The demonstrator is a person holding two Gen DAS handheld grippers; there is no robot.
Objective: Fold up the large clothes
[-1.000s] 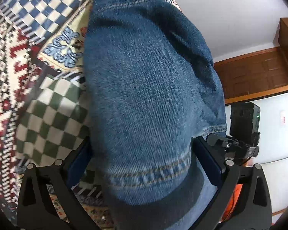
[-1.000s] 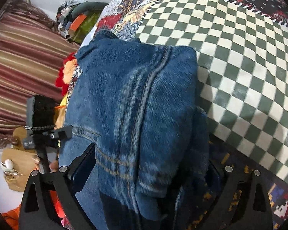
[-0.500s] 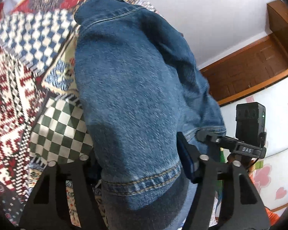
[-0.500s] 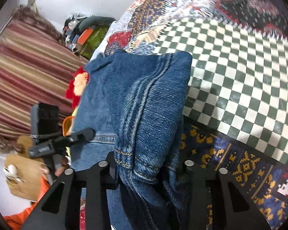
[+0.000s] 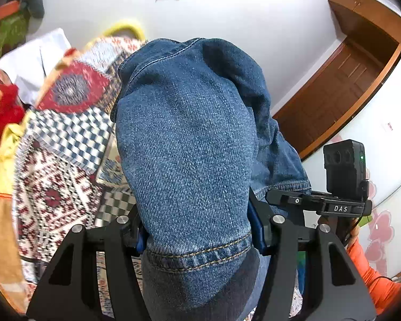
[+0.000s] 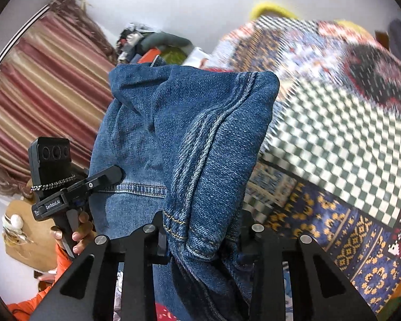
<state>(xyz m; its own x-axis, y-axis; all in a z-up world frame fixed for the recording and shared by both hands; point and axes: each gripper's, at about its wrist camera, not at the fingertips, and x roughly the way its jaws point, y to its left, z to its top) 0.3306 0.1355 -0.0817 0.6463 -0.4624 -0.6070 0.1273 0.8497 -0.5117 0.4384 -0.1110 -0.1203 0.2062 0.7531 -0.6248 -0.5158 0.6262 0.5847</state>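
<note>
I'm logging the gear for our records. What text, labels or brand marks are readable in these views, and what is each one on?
"DAS": white letters on the right tongs' black bar, seen from the left wrist.
"GenRobot.AI": white letters on the left tongs' black bar, seen from the right wrist.
Red mark on the white panel: too small to read.
Nothing readable on the jeans.

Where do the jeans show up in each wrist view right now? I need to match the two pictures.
Left wrist: the jeans fill the centre, hem clamped in the closing left gripper.
Right wrist: jeans centre-left, thick side seam running down into the closing right gripper.
Shared landmark: the green-and-white checked patch of the bedspread.
</note>
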